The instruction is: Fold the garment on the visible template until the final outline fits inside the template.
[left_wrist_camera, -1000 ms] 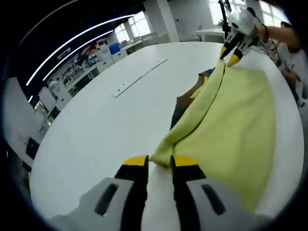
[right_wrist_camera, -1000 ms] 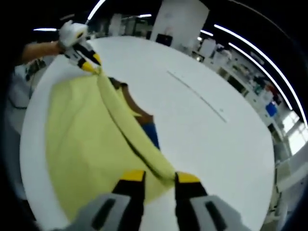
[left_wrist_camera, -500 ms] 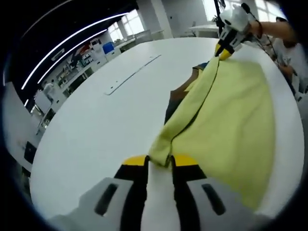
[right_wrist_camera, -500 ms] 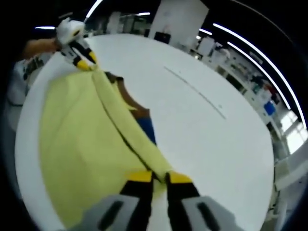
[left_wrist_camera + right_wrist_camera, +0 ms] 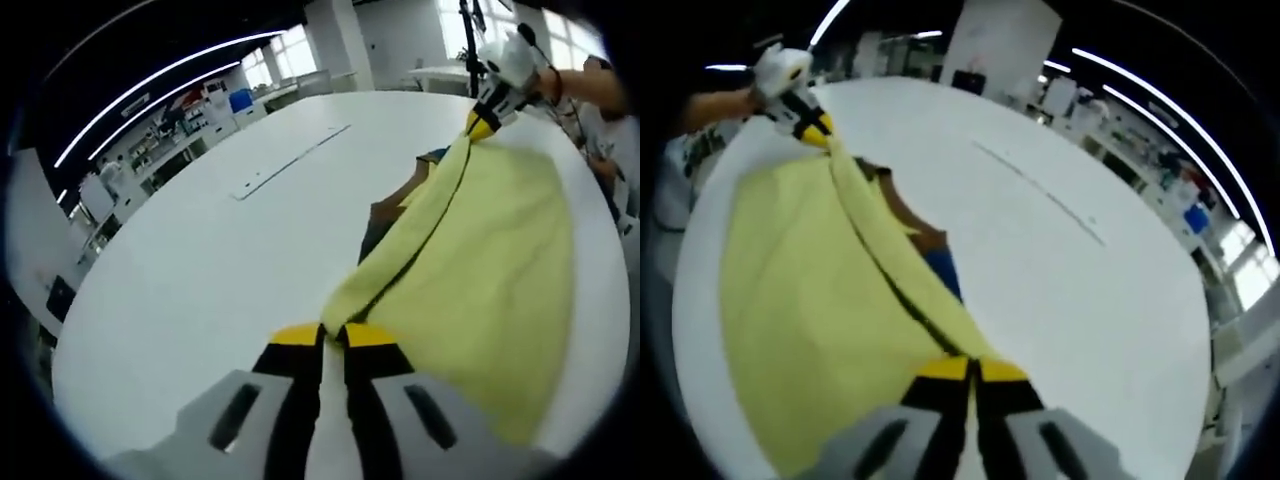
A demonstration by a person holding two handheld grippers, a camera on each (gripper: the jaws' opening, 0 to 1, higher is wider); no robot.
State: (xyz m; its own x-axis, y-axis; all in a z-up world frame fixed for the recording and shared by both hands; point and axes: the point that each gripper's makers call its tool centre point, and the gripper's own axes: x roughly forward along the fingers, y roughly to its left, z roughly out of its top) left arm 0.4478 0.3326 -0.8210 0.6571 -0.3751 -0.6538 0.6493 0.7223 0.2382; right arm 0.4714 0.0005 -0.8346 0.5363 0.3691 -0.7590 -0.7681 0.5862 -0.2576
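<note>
A yellow garment lies spread on the white table, one long edge rolled into a ridge. My left gripper is shut on the near end of that ridge. The right gripper pinches the far end. In the right gripper view the same garment runs from my right gripper, shut on its corner, up to the left gripper. A brown and blue sheet pokes out from under the garment's edge, with brown and blue patches showing.
A thin grey line is marked on the table beside the garment. The person's arm reaches in behind the far gripper. Shelves, benches and windows ring the room beyond the table's edge.
Both grippers' jaws have come together on the garment's rolled edge; a second ago they stood apart around it. The ridge between them now looks tauter.
</note>
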